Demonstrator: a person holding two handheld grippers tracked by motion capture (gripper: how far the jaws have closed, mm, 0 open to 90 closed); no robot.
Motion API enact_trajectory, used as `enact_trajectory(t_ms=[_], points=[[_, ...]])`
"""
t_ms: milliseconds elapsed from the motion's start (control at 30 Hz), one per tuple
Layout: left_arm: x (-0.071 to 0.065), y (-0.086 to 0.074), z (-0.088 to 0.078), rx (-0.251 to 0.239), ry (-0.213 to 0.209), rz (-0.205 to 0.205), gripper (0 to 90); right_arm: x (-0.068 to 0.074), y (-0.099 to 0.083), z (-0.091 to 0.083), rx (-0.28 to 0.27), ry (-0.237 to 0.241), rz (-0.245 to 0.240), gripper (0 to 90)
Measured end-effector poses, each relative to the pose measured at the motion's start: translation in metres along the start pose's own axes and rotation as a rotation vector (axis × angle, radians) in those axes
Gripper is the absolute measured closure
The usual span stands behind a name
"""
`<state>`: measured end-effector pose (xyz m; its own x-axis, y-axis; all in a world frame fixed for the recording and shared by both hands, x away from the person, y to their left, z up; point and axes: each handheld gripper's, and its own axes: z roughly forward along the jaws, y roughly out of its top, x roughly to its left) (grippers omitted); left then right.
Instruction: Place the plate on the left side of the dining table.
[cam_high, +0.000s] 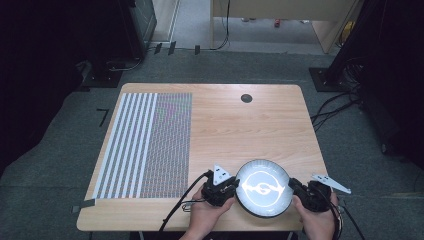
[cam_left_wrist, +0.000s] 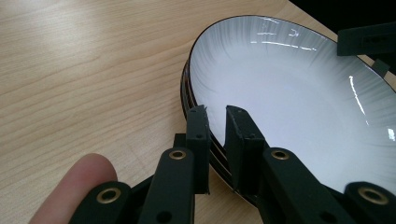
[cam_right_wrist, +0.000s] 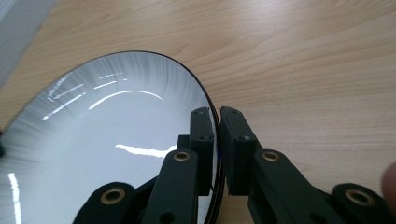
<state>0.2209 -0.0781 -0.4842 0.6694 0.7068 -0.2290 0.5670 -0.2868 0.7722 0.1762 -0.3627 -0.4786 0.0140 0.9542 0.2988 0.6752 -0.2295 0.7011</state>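
White glossy dark-rimmed plate (cam_high: 263, 187), bottom centre on wooden bench (cam_high: 235, 125), has left gripper (cam_left_wrist: 218, 122) and right gripper (cam_right_wrist: 217, 122) clamped on opposite rims — lift both evenly, keep it level.

A wooden table (cam_high: 260, 120) stands on grey carpet (cam_high: 65, 165), with dark surroundings and cables (cam_high: 332, 107) beside it.

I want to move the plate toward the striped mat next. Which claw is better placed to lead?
Probably the left claw: it grips the plate rim on the side facing the striped mat. The right claw grips the far rim.
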Motion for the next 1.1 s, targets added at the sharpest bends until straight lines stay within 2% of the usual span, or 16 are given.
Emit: enact_trajectory(t_ms=[33,100,167,233,333,367,400,500,667,867,1100], points=[[0.000,0.000,0.000,0.000,0.000,0.000,80.5,0.000,0.000,0.000,0.000,0.000,0.000,84.3],[0.000,0.000,0.000,0.001,0.001,-0.003,80.3,0.006,-0.002,0.001,-0.015,-0.056,-0.039,87.1],[0.000,0.000,0.001,0.004,-0.001,-0.008,79.9,0.011,-0.003,0.002,-0.028,-0.087,-0.066,87.3],[0.000,0.000,0.001,0.009,0.006,-0.001,79.8,0.011,-0.003,0.002,-0.029,-0.087,-0.066,87.6],[-0.001,0.001,0.001,0.011,0.010,0.008,79.6,0.005,-0.004,0.001,-0.042,-0.046,-0.003,88.5],[-0.001,0.001,0.001,0.013,0.011,0.009,79.6,0.005,-0.004,0.001,-0.042,-0.046,-0.003,88.5],[-0.001,0.001,0.001,0.013,0.013,0.011,79.7,-0.001,-0.003,0.001,-0.040,-0.002,0.054,89.0],[-0.001,0.003,0.002,0.017,0.019,0.017,79.7,-0.006,-0.002,0.001,-0.035,0.030,0.085,89.5],[0.000,0.006,0.004,0.037,0.020,0.027,79.2,-0.007,-0.002,0.002,-0.032,0.041,0.094,89.6],[0.000,0.011,0.005,0.057,0.018,0.048,77.6,-0.007,0.001,0.001,-0.036,0.041,0.074,89.7],[-0.001,0.015,0.003,0.041,0.008,0.029,73.7,-0.009,0.001,-0.004,-0.045,0.041,0.074,90.0]])
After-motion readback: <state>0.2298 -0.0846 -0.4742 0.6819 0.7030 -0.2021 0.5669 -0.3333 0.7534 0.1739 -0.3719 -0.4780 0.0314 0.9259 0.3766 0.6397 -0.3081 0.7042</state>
